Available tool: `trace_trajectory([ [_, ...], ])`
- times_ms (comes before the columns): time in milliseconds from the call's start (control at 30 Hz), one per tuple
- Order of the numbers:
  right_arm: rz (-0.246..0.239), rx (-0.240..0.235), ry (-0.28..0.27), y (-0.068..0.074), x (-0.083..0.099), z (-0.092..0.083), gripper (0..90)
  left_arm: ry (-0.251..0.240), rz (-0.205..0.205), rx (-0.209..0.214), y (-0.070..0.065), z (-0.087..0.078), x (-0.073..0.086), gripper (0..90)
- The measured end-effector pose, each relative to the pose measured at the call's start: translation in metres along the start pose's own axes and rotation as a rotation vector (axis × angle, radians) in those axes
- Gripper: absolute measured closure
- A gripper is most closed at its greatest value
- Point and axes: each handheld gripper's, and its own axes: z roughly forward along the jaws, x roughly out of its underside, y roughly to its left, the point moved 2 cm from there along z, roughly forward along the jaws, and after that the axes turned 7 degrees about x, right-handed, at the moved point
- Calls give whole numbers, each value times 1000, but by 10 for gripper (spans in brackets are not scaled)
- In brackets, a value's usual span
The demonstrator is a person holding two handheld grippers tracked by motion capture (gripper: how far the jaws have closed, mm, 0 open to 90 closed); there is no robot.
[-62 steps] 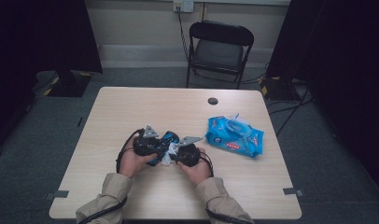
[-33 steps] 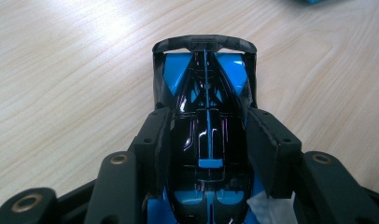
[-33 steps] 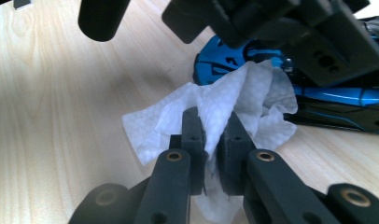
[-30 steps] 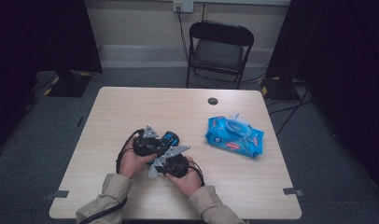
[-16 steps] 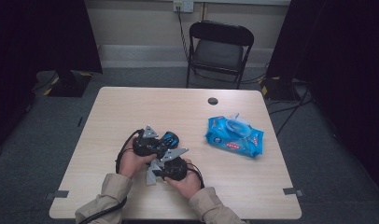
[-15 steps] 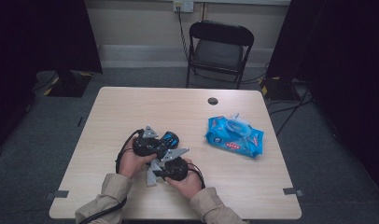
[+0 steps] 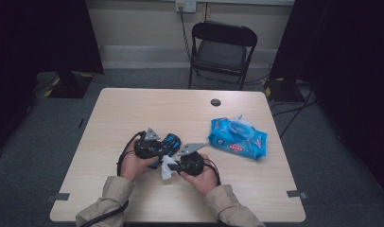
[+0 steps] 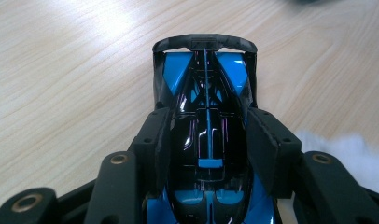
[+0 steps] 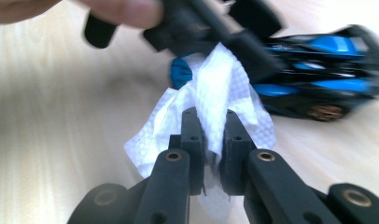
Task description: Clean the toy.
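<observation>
Here one toy car [image 8: 207, 140], one wipe [image 9: 215, 100], one wipes pack [image 7: 237, 140].

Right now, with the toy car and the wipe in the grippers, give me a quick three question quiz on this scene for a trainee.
1. What does the left gripper hold between its fingers?
2. True or false: the right gripper is open and holds nothing.
3. Where does the pack of wipes lie on the table: A, to the right of the hands; B, to the left of the hands; C, under the toy car?

Key
1. The blue and black toy car, gripped by its sides.
2. False: it is shut on a white wipe, held close beside the car.
3. A.
</observation>
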Motion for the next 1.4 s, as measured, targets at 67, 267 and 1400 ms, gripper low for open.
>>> trace_trajectory([
  [67,21,24,-3,-9,0,-3,826,10,10,4,0,-1,0,511],
  [267,59,89,-12,-33,1,-9,824,8,11,4,1,-1,1,511],
  [1400,105,160,31,-46,9,25,828,13,-2,6,-1,-2,1,511],
])
